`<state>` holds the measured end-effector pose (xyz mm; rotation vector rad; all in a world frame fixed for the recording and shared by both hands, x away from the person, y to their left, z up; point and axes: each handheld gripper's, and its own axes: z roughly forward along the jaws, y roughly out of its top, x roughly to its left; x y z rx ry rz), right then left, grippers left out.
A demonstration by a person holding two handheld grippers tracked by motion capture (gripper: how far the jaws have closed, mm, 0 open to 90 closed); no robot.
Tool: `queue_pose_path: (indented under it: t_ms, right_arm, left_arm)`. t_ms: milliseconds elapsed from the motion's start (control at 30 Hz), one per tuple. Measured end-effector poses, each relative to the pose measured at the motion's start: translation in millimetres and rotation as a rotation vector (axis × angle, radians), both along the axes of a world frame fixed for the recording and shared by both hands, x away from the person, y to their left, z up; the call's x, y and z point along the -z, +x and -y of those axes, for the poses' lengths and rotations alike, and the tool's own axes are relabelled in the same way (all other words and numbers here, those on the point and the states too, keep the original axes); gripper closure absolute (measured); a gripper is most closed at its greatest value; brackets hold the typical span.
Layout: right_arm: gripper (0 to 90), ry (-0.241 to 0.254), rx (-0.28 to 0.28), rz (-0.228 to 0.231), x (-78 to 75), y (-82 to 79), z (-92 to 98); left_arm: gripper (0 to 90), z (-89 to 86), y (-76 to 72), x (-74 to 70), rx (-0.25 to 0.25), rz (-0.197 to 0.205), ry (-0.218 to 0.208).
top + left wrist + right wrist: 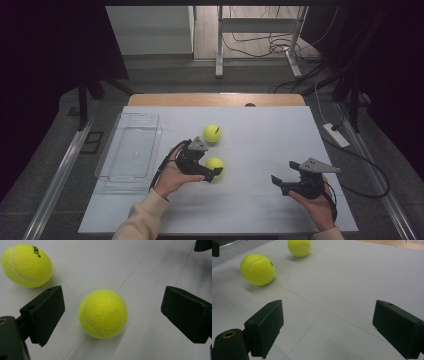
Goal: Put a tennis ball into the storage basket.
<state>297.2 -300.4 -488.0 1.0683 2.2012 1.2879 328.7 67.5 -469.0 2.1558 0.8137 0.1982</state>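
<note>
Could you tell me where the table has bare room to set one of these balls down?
The widest free patch lies between the near tennis ball and the right gripper, running back to the table's far edge. The clear tray is empty too. It is crowded around the left gripper, whose open jaws flank that ball, with the far tennis ball just behind.

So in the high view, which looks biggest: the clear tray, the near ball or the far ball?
1. clear tray, by far.
2. near ball and far ball look alike in size; no ranking between them.
</note>
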Motion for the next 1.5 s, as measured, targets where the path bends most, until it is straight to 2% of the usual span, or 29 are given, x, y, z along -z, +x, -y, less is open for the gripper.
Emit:
queue_pose_path:
  t_ms: [100,400,567,1233,1500]
  right_arm:
    - [9.8,-0.003,-0.003,0.0,0.3,-0.2,-0.7]
    - [9.9,-0.006,-0.002,-0.002,1.0,-0.1,-0.8]
    - [9.8,-0.009,-0.003,-0.003,1.4,0.1,-1.2]
    - [9.8,-0.017,-0.002,-0.009,3.6,0.0,-1.7]
    - [9.9,-0.015,-0.002,-0.006,3.1,-0.6,-1.6]
  left_arm:
    - [6.4,3.8,1.6,2.3,0.003,-0.009,0.021]
    - [6.3,9.0,5.2,7.3,-0.004,-0.033,0.046]
    - [5.9,10.9,7.1,10.6,-0.003,-0.044,0.049]
    - [5.9,20.2,22.0,32.7,-0.011,-0.105,0.106]
    - [7.2,23.8,23.7,38.6,-0.01,-0.126,0.128]
